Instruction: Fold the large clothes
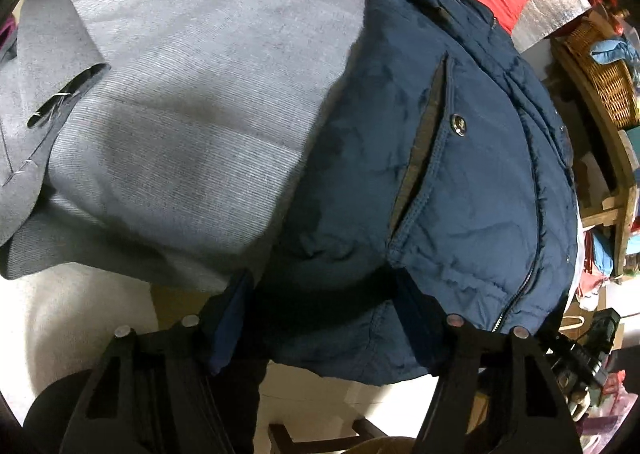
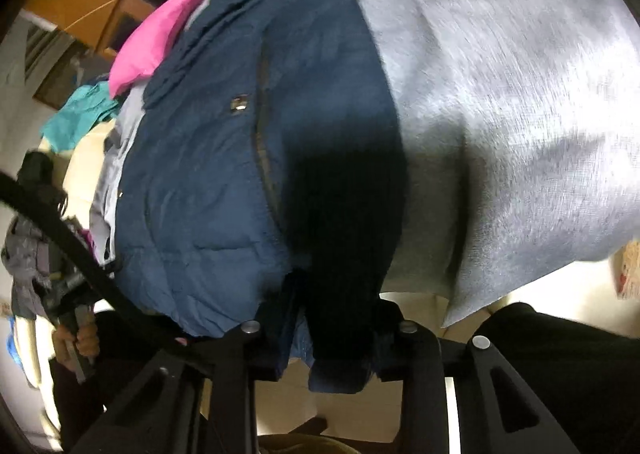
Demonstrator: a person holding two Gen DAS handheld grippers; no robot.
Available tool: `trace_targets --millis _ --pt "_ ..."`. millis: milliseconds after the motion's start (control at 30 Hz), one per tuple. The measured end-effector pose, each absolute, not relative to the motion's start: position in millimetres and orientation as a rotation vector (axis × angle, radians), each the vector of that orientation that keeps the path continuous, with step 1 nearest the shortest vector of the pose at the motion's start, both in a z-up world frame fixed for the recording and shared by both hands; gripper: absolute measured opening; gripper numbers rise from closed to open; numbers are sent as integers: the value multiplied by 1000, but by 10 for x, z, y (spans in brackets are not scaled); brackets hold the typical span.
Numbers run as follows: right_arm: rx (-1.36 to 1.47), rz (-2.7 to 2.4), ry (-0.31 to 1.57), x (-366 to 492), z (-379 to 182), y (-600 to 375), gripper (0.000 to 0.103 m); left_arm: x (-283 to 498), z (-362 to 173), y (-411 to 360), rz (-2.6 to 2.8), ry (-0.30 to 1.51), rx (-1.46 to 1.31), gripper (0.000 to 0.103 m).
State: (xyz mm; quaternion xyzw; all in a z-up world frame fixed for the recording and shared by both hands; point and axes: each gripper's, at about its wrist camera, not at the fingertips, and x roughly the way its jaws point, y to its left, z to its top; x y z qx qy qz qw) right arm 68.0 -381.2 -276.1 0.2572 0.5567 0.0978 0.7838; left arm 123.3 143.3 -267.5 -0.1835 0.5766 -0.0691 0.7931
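At the near hem of the navy jacket, right gripper pinches it, left gripper straddles it unclamped; next, clamp and fold over

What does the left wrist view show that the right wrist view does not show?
Only the left wrist view shows a wicker basket and a dark grey garment. Only the right wrist view shows pink cloth and teal cloth. Both show the navy jacket lying beside the light grey garment.
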Motion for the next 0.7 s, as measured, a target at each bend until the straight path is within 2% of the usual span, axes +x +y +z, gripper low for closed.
trace_targets --millis 100,133,200,233,267,300,333,433,467,500,567,633,667,700 --pt "588 189 1211 739 -2824 -3799 59 1221 -2682 1414 -164 1241 -408 72" --pt "597 189 1216 750 -2855 -3781 59 1203 -2694 1436 -180 1249 -411 72" --pt "604 216 1239 776 -2916 -3732 54 1205 -2729 1381 -218 1269 -405 72" --pt "583 222 1238 772 -2906 -3693 40 1198 -2728 1353 -225 1268 -393 72" --pt "562 231 1234 764 -2884 -3659 27 1163 -2739 1311 -231 1263 -379 66" --pt "550 235 1234 757 -2859 -3632 21 1146 -2726 1286 -250 1256 -377 50" --pt "533 239 1230 740 -2813 -3602 18 1143 -2711 1274 -266 1253 -380 46" --pt "524 267 1203 673 -2691 -3587 17 1140 -2694 1260 -285 1240 -374 44" --pt "534 280 1199 675 -2674 -3584 17 1151 -2716 1246 -271 1249 -372 48" --pt "546 288 1201 686 -2685 -3593 17 1179 -2721 1246 -260 1258 -373 62" --pt "601 273 1227 724 -2793 -3663 21 1224 -2785 1195 -259 1285 -391 67" --pt "658 256 1246 783 -2918 -3705 24 1235 -2786 1149 -276 1282 -390 66" --pt "656 255 1246 812 -2937 -3698 24 1229 -2787 1132 -282 1278 -389 60" --pt "646 260 1242 816 -2941 -3698 24 1229 -2790 1116 -291 1276 -389 45"
